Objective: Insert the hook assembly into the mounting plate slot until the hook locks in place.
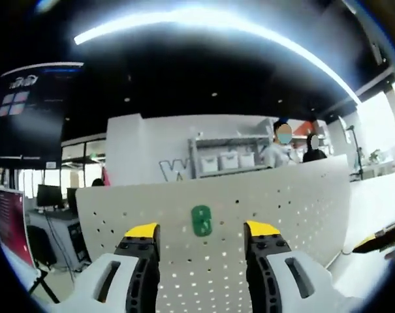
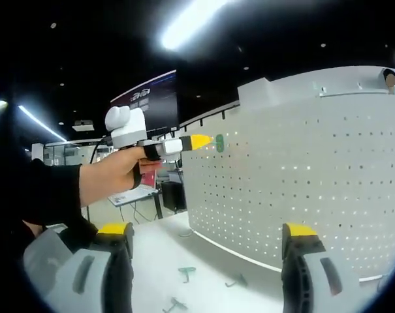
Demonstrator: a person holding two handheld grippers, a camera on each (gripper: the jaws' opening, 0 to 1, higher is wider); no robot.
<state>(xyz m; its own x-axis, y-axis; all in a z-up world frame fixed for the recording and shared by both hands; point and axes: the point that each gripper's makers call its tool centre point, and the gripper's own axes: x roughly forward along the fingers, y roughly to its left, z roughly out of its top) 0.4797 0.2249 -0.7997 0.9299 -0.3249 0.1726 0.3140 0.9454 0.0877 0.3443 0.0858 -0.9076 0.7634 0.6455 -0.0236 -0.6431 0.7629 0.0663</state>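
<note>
Pegboard (image 1: 301, 202) serves as the mounting plate and as the landmark for all positions given here: a white perforated panel standing upright on a white table (image 2: 164, 251). A green hook (image 1: 201, 220) sits against the face of the pegboard, roughly mid-height, and lies between the two yellow-tipped jaws of the left gripper (image 1: 202, 229) in the left gripper view. The jaws are spread, one on either side of the hook, and neither visibly touches it. In the right gripper view the same left gripper (image 2: 201, 141) is seen side-on, held level by a hand (image 2: 112, 175), its yellow tip just beside the hook (image 2: 219, 143) at the left edge of the pegboard; whether the hook is fully seated cannot be told from either view. The right gripper (image 2: 207, 238) hangs low and well apart from the pegboard, jaws spread with nothing between them. Three spare green hooks (image 2: 186, 272) lie on the table in front of the foot of the pegboard.

The step in hand appears to be seating or checking the hook. To do it well, keep the left gripper square to the pegboard, press straight along the slot axis rather than at an angle, and back away slowly so the jaws do not drag the hook out. Keep the pegboard and hook centred in view.
</note>
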